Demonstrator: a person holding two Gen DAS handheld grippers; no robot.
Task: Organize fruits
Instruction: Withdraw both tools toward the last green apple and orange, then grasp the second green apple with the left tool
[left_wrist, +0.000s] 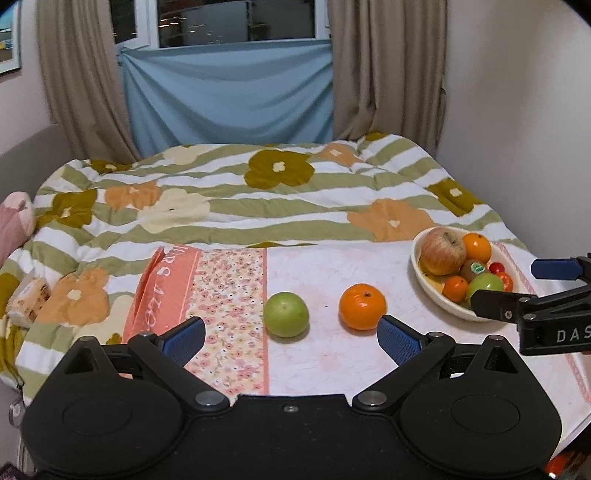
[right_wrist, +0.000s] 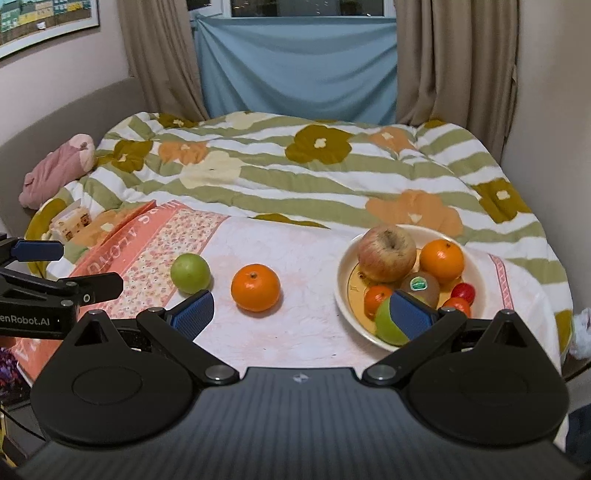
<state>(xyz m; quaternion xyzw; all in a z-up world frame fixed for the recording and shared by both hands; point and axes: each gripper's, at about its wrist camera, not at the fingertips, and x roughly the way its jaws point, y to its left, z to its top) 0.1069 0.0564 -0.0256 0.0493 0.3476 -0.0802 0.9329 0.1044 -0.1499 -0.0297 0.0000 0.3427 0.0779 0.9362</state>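
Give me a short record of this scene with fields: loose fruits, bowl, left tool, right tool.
loose fruits: green fruit and orange, apart, on the pink cloth
bowl: white bowl on the cloth, holding an apple, kiwi and other fruits
left tool: open, empty
right tool: open, empty
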